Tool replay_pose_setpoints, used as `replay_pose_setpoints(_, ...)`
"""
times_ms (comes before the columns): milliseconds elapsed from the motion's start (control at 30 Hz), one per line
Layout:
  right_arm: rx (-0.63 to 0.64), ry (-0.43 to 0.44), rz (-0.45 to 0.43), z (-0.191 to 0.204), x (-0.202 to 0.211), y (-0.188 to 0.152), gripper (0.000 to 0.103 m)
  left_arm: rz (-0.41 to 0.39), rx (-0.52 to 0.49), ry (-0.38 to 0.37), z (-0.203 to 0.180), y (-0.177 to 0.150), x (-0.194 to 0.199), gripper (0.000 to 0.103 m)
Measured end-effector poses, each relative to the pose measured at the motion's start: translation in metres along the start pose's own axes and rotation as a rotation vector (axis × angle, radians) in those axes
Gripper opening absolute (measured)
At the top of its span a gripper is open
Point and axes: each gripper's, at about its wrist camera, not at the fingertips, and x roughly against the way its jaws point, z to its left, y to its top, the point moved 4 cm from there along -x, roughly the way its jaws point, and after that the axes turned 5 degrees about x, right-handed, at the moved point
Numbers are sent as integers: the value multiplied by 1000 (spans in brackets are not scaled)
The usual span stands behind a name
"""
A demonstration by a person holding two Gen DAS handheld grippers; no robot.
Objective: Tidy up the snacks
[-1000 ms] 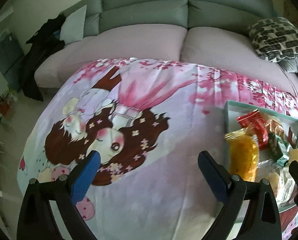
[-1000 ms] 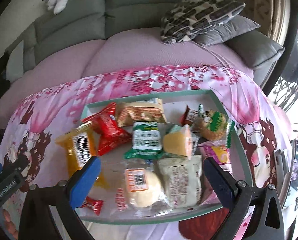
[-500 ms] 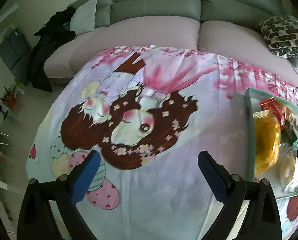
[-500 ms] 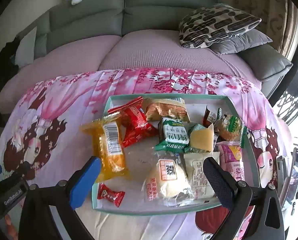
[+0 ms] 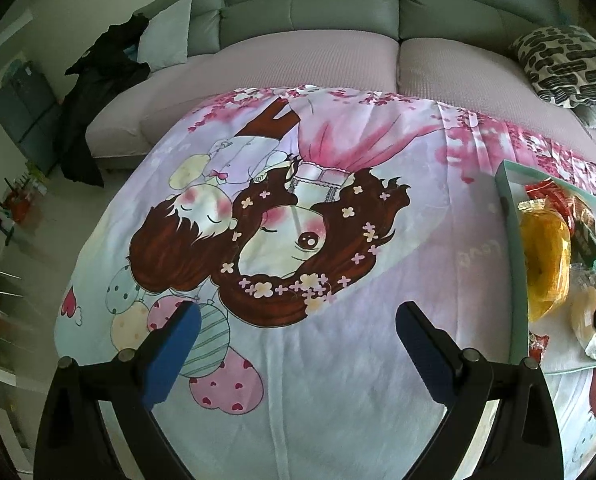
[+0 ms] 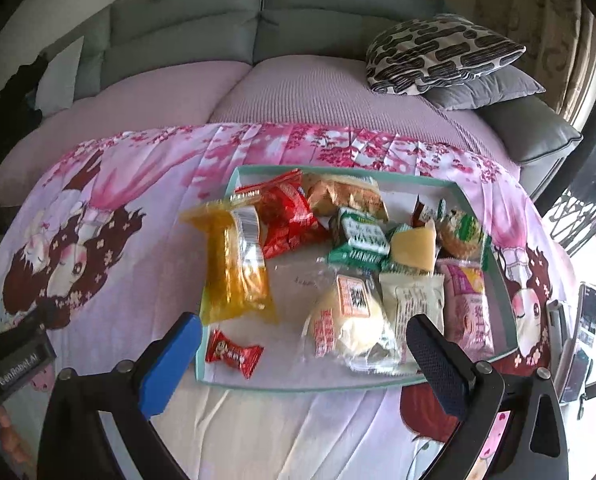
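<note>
Right wrist view: my right gripper [image 6: 300,338] hangs with its blue fingers spread wide and nothing between them, over the near edge of the teal tray [image 6: 298,385] where the snacks lie heaped. A yellow packet [image 6: 235,268] overhangs the tray's left rim; a small red candy [image 6: 233,354] sits in the near corner, a round bun [image 6: 348,322] just right of it. My left gripper [image 5: 295,332], equally wide and empty, faces bare cartoon-print cloth [image 5: 298,400] beside the tray, probably ground for sorting.
</note>
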Motion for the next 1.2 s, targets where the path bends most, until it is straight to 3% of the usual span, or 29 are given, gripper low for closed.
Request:
replay_pose_setpoints(667,-40,-3,50,-10,1,-47,103,1,-59,-14,-6,-21,4,98)
replay_pose_setpoints(1200,-82,0,57,-25,-6,-48,103,10,-100,-11,-20,-21,3,98)
